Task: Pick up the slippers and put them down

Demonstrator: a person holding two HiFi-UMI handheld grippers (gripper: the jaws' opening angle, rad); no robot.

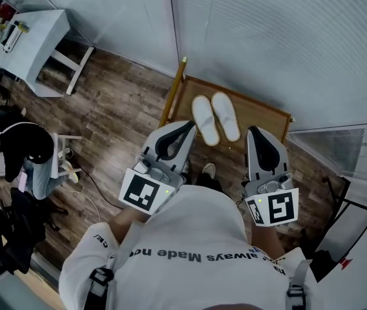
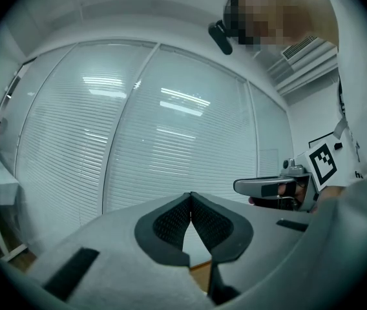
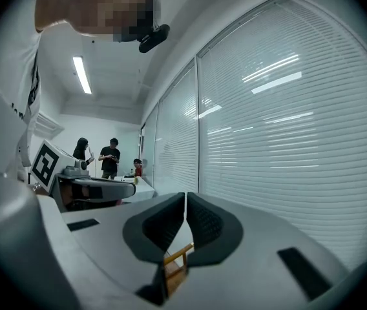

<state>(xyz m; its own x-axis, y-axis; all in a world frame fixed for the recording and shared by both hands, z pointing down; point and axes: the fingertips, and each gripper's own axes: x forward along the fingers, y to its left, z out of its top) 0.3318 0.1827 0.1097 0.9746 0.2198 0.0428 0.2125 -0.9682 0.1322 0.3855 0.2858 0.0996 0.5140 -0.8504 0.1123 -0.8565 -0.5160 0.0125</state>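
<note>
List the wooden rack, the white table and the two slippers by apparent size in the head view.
1. wooden rack
2. white table, close behind; it stands farther off, so this is unsure
3. slippers, the two look alike

I am standing on a wood floor (image 1: pixel 119 115), facing walls of closed white blinds (image 1: pixel 287 37). A low wooden rack (image 1: pixel 261 116) is sitting against them. A white table (image 1: pixel 38 44) is standing far left. A ceiling strip light (image 3: pixel 80 75) is glowing.
</note>
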